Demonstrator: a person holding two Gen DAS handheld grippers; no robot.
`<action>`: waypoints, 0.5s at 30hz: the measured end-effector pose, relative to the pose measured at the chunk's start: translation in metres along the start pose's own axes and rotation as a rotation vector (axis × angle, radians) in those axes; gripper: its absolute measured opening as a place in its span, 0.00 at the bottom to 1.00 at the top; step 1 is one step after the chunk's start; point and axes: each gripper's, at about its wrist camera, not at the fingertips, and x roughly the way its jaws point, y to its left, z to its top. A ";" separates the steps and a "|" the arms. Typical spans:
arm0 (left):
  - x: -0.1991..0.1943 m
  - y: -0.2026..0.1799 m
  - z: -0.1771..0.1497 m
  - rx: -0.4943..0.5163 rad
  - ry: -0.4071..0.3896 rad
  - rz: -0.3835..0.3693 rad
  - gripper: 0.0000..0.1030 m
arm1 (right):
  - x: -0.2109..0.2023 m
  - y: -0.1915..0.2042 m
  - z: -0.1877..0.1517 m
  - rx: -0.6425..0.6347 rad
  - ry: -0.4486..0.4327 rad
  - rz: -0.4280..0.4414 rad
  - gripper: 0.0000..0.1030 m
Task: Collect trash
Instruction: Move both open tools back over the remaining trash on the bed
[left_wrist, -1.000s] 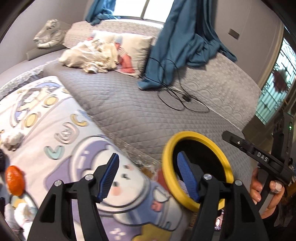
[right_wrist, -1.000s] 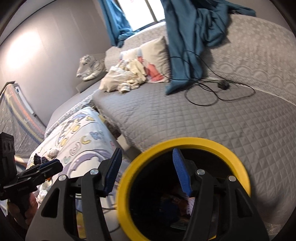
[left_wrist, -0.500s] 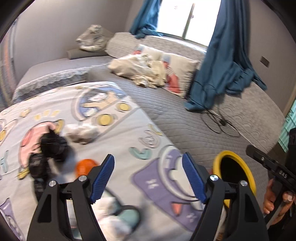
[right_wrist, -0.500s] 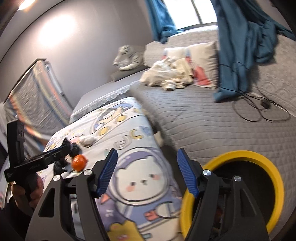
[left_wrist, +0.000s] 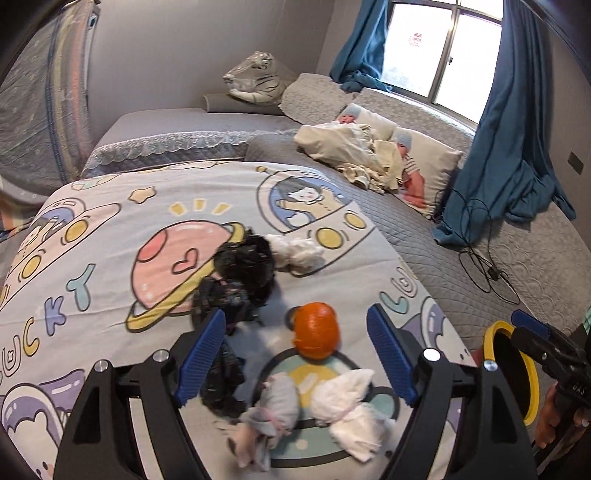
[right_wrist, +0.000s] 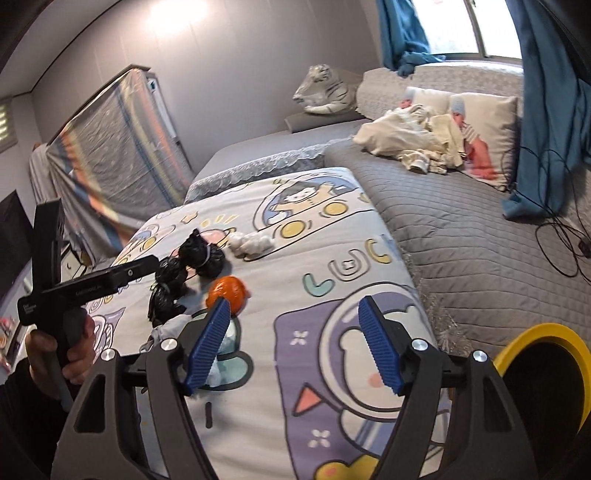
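Trash lies on a cartoon-print bedspread (left_wrist: 92, 258): an orange peel (left_wrist: 316, 330), black plastic bags (left_wrist: 243, 266), a far crumpled white tissue (left_wrist: 297, 251), near white tissues (left_wrist: 351, 410) and a grey wad (left_wrist: 273, 417). My left gripper (left_wrist: 295, 354) is open and empty, hovering over the peel and near tissues. A yellow-rimmed bin (left_wrist: 511, 373) stands off the bed's right edge. My right gripper (right_wrist: 295, 343) is open and empty over the bedspread, with the peel (right_wrist: 226, 290) near its left fingertip, the bags (right_wrist: 201, 254) beyond and the bin (right_wrist: 546, 369) at right.
A grey quilted bed (left_wrist: 424, 236) lies to the right with a black cable (left_wrist: 480, 258), pillows and cream cloth (left_wrist: 354, 151), and blue curtains (left_wrist: 506, 147). A plush tiger (left_wrist: 255, 83) sits at the back. A wrapped mattress (right_wrist: 110, 155) leans at left.
Both grippers swung left, away from the bin and over the bedspread. The left gripper now hovers over the peel and tissues. Both stayed open and empty.
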 end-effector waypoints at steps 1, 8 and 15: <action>-0.001 0.005 -0.001 -0.004 0.000 0.010 0.74 | 0.003 0.005 -0.001 -0.012 0.006 0.005 0.67; 0.001 0.027 -0.008 -0.018 0.010 0.052 0.74 | 0.032 0.047 -0.010 -0.109 0.062 0.053 0.67; 0.011 0.037 -0.012 -0.036 0.027 0.067 0.74 | 0.052 0.077 -0.022 -0.194 0.113 0.076 0.67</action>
